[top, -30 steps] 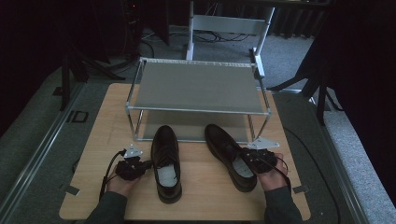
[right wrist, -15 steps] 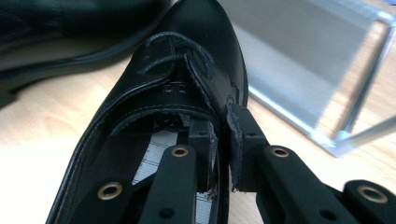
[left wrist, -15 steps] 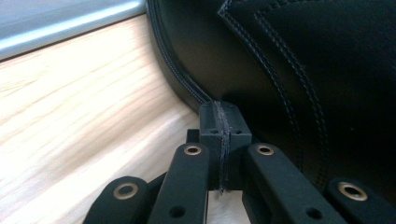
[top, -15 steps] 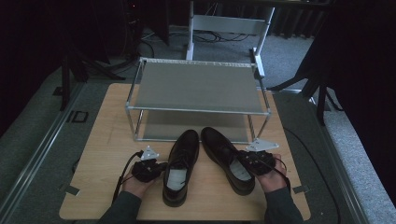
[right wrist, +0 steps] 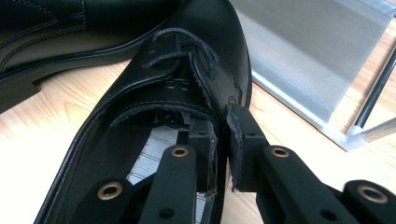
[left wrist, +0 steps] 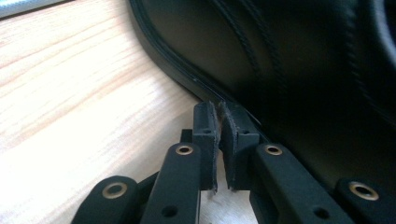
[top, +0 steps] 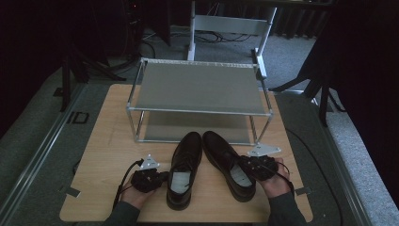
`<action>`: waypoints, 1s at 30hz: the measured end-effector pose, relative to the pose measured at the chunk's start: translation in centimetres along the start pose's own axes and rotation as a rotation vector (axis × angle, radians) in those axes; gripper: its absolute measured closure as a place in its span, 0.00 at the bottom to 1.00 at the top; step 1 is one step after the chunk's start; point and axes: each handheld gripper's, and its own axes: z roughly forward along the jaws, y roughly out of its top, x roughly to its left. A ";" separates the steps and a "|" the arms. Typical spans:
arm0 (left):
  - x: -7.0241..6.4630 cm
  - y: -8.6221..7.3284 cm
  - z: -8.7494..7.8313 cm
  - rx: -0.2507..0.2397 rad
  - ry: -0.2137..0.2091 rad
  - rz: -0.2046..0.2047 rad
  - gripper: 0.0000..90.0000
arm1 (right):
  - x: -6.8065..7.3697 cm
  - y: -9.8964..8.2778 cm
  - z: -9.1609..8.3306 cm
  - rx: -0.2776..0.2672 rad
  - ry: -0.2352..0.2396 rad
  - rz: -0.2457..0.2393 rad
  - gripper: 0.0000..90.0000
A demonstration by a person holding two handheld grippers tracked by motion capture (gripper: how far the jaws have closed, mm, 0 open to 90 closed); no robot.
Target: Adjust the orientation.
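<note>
Beside the left gripper (top: 162, 176), the left shoe (top: 182, 169) now rests toe-to-toe with the right shoe (top: 229, 164), having slid inward since a second ago. Its jaws have just parted slightly, empty. Right gripper (top: 248, 165) clamps its shoe's collar; the pair looks ready for the rack (top: 197, 87).

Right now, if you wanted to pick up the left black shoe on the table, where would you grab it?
Probably by the side wall of its opening, near the heel. The left shoe lies flat, toe toward the rack, with its opening facing up, so that thin edge gives something to pinch. Coming from its outer left side suits it, where the left tool already sits beside it; the other shoe crowds the right.
</note>
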 end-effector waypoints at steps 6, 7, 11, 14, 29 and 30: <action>-1.2 0.3 0.8 0.000 -0.036 0.009 0.99 | 0.0 0.2 0.1 0.000 0.015 -0.003 0.90; -1.5 0.4 1.0 0.003 -0.046 0.018 0.99 | 0.0 0.3 0.2 0.000 0.015 -0.005 0.90; -2.9 1.1 2.1 0.014 -0.085 0.059 0.98 | -0.1 0.5 0.3 -0.001 0.009 -0.005 0.90; -3.3 1.4 2.4 0.020 -0.097 0.072 0.98 | -0.2 0.6 0.4 -0.002 0.005 0.001 0.90; -4.9 2.3 3.8 0.041 -0.150 0.131 0.97 | 0.5 1.1 0.8 -0.016 0.029 0.002 0.89; -4.9 2.3 3.8 0.042 -0.154 0.128 0.97 | 0.5 1.1 0.8 -0.016 0.028 0.003 0.89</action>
